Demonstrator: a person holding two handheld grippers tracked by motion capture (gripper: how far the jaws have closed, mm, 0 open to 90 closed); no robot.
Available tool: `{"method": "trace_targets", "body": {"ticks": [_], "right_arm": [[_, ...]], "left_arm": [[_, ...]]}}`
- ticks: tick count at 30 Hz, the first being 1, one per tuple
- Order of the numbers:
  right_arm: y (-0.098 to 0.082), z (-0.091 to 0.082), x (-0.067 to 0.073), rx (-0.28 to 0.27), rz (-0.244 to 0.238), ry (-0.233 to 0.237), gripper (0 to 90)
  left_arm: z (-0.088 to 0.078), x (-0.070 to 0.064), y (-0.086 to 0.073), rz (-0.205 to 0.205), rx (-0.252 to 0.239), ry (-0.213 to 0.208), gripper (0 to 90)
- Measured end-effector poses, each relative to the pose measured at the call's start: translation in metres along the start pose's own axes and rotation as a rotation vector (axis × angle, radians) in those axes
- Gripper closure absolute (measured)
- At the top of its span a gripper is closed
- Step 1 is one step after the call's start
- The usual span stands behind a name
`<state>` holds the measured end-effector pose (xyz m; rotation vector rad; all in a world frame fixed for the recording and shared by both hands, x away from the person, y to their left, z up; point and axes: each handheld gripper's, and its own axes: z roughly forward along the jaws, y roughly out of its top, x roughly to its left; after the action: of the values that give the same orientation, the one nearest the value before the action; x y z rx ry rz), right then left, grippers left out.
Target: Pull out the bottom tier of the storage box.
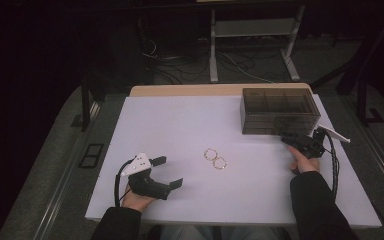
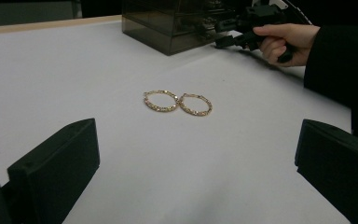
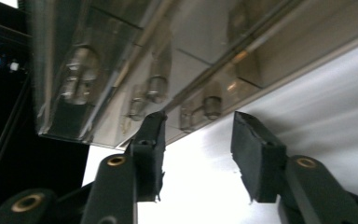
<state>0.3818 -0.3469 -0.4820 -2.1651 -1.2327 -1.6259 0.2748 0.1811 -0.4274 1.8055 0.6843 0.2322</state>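
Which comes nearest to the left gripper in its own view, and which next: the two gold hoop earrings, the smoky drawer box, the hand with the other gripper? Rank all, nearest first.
1. The two gold hoop earrings, centre of the table, side by side; too close to rank apart.
2. The hand with the other gripper, far right, and the smoky drawer box, far back; too close to call.

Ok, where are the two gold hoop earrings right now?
In the high view the gold hoop earrings lie side by side on the white table, near its middle, between the left hand-held gripper and the smoky drawer box.
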Motion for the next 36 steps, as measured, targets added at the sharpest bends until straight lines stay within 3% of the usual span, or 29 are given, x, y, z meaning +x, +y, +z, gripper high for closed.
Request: {"method": "trace_targets", "body": {"ticks": [5,10,30,36], "right_arm": [[0.001,0.002,-0.003,-0.001,0.031,-0.012,60.6],[0.001,0.005,-0.006,-0.003,0.073,0.006,66.3],[0.000,0.011,-0.011,-0.025,0.123,0.048,77.9],[0.000,0.011,-0.012,-0.029,0.188,0.060,78.7]], "left_arm": [[0.000,0.000,0.000,0.004,-0.004,-0.003,0.0],[-0.001,0.000,0.000,0.003,-0.004,-0.005,0.0],[-0.002,0.001,0.000,0.000,-0.013,-0.010,0.0],[-0.002,0.001,0.000,0.002,-0.012,-0.007,0.0]]}}
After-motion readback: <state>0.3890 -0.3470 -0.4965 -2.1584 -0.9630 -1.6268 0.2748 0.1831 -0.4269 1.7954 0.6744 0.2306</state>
